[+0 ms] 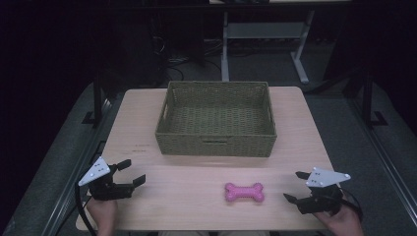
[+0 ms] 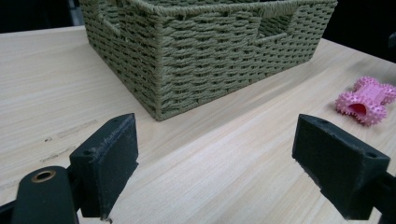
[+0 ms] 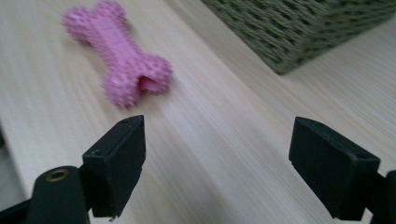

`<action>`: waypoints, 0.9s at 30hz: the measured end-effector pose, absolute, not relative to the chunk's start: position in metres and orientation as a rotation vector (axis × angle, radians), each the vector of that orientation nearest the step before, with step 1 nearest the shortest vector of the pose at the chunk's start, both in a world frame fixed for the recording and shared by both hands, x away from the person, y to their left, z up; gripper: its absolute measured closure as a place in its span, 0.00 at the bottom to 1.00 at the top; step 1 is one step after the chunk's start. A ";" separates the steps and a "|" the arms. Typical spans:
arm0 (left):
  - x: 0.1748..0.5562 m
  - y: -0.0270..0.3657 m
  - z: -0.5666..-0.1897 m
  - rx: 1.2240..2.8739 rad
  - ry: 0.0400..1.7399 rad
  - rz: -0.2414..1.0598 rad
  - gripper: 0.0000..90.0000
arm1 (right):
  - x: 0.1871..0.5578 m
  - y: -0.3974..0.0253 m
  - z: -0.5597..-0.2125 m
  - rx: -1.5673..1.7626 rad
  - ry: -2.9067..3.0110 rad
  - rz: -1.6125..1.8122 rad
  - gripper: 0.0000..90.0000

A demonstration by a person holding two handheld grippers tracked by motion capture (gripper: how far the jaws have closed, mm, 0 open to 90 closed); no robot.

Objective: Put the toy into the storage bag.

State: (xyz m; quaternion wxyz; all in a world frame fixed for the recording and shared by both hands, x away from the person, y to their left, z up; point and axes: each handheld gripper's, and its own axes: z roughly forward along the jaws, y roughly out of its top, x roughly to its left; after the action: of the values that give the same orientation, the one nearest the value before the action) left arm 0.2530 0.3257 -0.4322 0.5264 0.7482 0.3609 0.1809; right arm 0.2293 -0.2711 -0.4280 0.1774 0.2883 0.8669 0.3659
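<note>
I see the pink bone (image 1: 244,192) lying flat on the desk (image 1: 147,142), in front of the basket (image 1: 216,145) and apart from it. My left gripper (image 1: 132,173) and right gripper (image 1: 295,186) sit at the near corners, both with jaws wide and holding nothing.

Bare worktop (image 1: 172,196) lies open between both tongs and the pink bone toy (image 1: 244,192); the woven basket (image 1: 216,118) blocks the far middle.
</note>
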 end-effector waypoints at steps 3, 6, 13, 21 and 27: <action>0.253 0.327 -0.432 1.781 0.864 0.434 0.15 | 0.236 -0.256 -0.418 0.745 2.533 1.018 0.20; 0.252 0.328 -0.432 1.773 0.867 0.432 0.15 | 0.240 -0.247 -0.414 0.702 2.577 0.997 0.21; 0.253 0.330 -0.432 1.770 0.869 0.429 0.15 | 0.263 -0.205 -0.405 0.492 2.762 0.886 0.20; 0.253 0.329 -0.432 1.771 0.866 0.430 0.15 | 0.278 -0.170 -0.401 0.351 2.901 0.791 0.21; 0.253 0.330 -0.432 1.768 0.869 0.429 0.15 | 0.285 -0.151 -0.404 0.290 2.962 0.719 0.22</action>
State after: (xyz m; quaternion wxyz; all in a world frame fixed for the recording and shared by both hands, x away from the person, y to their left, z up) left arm 0.2534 0.3297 -0.4323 0.5336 0.7417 0.3644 0.1799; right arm 0.2850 -0.1507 -0.4042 0.0397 0.0948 0.9667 0.2346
